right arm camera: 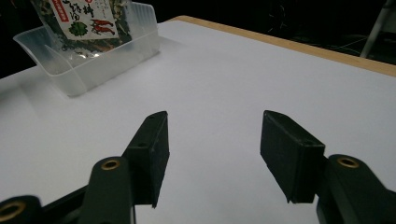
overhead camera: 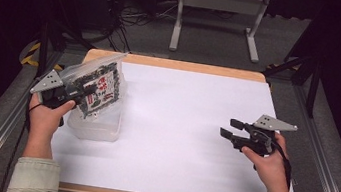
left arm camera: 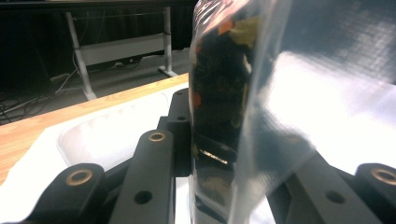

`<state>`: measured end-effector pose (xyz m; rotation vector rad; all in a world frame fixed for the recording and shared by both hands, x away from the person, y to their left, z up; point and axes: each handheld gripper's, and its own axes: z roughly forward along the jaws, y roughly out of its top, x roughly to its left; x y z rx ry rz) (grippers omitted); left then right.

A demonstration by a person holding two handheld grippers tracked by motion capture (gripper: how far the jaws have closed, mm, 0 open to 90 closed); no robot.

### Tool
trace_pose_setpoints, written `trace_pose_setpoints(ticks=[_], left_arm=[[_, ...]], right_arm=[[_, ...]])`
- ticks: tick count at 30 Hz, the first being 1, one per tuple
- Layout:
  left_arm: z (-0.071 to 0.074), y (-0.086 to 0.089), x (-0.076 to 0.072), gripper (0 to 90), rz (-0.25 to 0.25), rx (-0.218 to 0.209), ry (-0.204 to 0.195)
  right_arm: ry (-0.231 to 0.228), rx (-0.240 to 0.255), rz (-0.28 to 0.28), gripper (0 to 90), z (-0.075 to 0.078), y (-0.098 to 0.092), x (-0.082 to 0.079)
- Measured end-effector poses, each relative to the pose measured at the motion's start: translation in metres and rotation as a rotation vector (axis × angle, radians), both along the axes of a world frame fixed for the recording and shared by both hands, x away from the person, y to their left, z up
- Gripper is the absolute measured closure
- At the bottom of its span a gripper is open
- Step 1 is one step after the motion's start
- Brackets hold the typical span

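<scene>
The left gripper (overhead camera: 87,92) pinches a clear packet (overhead camera: 101,86) of dried food – held above a plastic tub (overhead camera: 98,129) just beneath its jaws. The right gripper (overhead camera: 230,127) rests open, empty – well apart across the white table (overhead camera: 177,142).

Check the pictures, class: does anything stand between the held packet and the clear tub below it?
Nothing visible does. The left gripper is shut on the packet, which hangs directly over the open clear tub.
</scene>
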<state>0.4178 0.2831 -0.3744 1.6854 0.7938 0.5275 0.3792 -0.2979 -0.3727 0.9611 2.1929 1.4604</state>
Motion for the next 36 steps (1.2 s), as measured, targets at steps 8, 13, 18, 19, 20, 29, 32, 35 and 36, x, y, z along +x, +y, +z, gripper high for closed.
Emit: trace_pose_setpoints(ticks=[8, 13, 18, 19, 20, 29, 32, 35, 36], left_arm=[[-0.003, 0.003, -0.001, 71.6, 0.009, -0.001, 0.012], [-0.003, 0.005, 0.001, 71.4, 0.011, -0.01, 0.009], [-0.003, 0.007, 0.0, 71.1, 0.02, -0.03, 0.007], [-0.003, 0.007, 0.0, 70.9, 0.02, -0.03, 0.007], [-0.002, 0.007, 0.0, 70.9, 0.026, -0.034, 0.01], [0.006, 0.01, -0.004, 36.5, 0.119, -0.078, -0.009], [0.013, 0.011, -0.009, 20.6, 0.187, -0.057, -0.045], [0.02, 0.013, -0.015, 12.9, 0.235, -0.038, -0.08], [0.023, 0.014, -0.017, 11.4, 0.244, -0.037, -0.09]], right_arm=[[0.005, 0.003, 0.001, 43.0, -0.001, 0.001, 0.001], [0.003, 0.002, 0.002, 43.0, -0.001, 0.001, 0.002], [0.009, 0.004, 0.003, 42.9, -0.002, 0.001, 0.002], [0.009, 0.004, 0.003, 43.0, -0.002, 0.001, 0.003], [0.009, 0.004, 0.003, 43.0, -0.002, 0.001, 0.003], [0.008, 0.008, 0.005, 42.9, -0.002, 0.003, 0.004], [0.01, 0.007, 0.011, 42.8, -0.002, 0.005, 0.005], [0.01, 0.006, 0.015, 42.5, -0.002, 0.006, 0.006], [0.007, 0.004, 0.017, 42.4, -0.002, 0.007, 0.007]])
